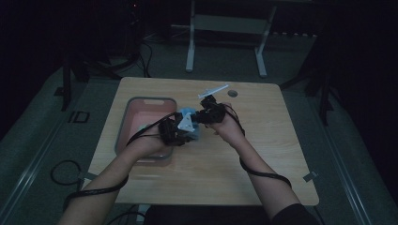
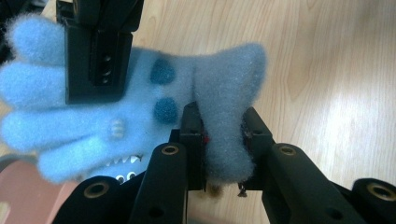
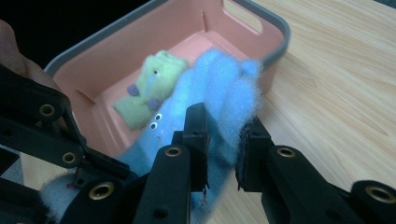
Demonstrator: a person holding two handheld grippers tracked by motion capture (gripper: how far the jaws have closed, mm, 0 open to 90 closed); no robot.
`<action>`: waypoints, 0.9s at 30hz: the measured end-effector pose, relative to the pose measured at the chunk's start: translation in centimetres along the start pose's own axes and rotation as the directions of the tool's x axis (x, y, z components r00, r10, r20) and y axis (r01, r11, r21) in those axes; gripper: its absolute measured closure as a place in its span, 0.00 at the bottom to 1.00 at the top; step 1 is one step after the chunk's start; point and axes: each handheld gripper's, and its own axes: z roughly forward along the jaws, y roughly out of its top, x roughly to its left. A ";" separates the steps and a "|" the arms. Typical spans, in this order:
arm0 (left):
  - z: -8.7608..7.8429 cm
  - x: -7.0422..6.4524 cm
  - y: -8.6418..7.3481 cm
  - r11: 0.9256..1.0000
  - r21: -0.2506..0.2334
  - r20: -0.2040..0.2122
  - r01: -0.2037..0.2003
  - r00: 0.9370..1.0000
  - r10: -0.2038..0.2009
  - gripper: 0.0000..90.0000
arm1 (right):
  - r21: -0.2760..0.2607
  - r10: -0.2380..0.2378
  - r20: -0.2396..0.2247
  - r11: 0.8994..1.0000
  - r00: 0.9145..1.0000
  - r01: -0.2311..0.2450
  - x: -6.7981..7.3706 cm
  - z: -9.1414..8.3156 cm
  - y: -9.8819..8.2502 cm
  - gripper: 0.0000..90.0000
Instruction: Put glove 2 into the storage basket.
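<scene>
Both grippers – left [image 2: 223, 135], right [image 3: 223, 140] – pinch blue glove [image 2: 140, 107]

Bare forearms each carry a black cable coiled around them, leading to the black left gripper [image 1: 180, 129] and right gripper [image 1: 206, 112]. A grey three-cornered plate [image 1: 186, 123] tops the left one. Brass-ringed screw holes [image 2: 170, 150] sit just behind the blocky black fingers [image 2: 192, 135].
</scene>
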 end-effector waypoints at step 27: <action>-4.6 1.3 -9.4 0.989 0.079 -0.050 0.121 0.992 -0.118 0.85 | 0.003 -0.048 -0.123 0.999 0.991 0.049 5.8 8.8 4.5 0.86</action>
